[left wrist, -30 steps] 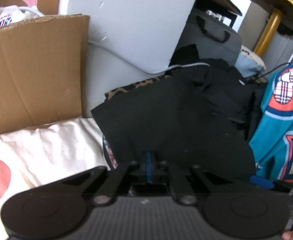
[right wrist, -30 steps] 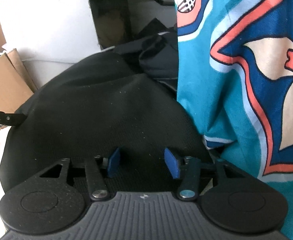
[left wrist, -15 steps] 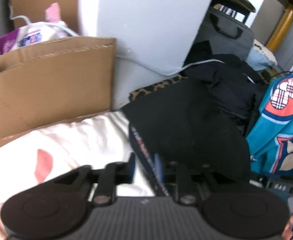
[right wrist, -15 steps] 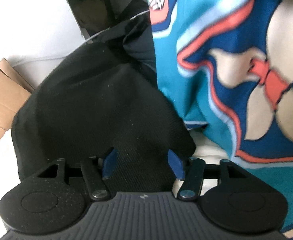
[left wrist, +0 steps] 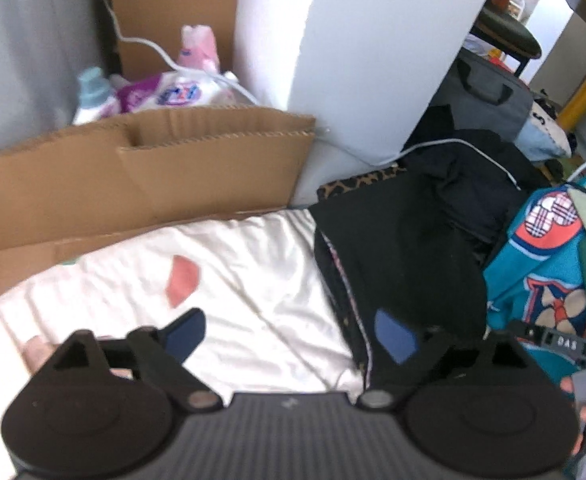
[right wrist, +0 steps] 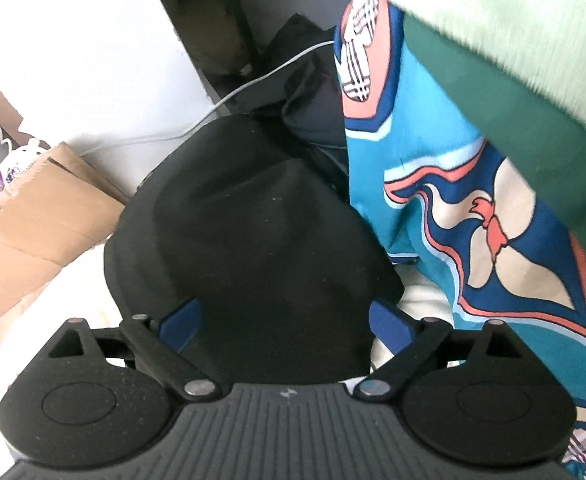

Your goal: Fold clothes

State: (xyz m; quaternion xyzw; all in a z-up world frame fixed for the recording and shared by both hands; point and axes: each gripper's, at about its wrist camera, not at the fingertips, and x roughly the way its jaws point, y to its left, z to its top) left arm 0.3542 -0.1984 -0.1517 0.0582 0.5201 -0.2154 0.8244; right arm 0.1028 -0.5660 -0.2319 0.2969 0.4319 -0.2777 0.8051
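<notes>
White bedding (left wrist: 253,280) bears black garment (right wrist: 261,240) below open right gripper (right wrist: 289,322).

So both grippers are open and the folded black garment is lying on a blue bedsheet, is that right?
Not quite: the sheet is white with pink patches, not blue, as the left wrist view shows. Both the left gripper and right gripper are open, and the folded black garment lies on it.

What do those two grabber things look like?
Both look alike. The left gripper and right gripper each have a dark grey ribbed body, two round black discs at the sides, black link arms with silver pivot pins, and blue pads on the fingertips. A tiny pale mark sits mid-body. No sleeve shows; only a bit of hand at the picture edges.
</notes>
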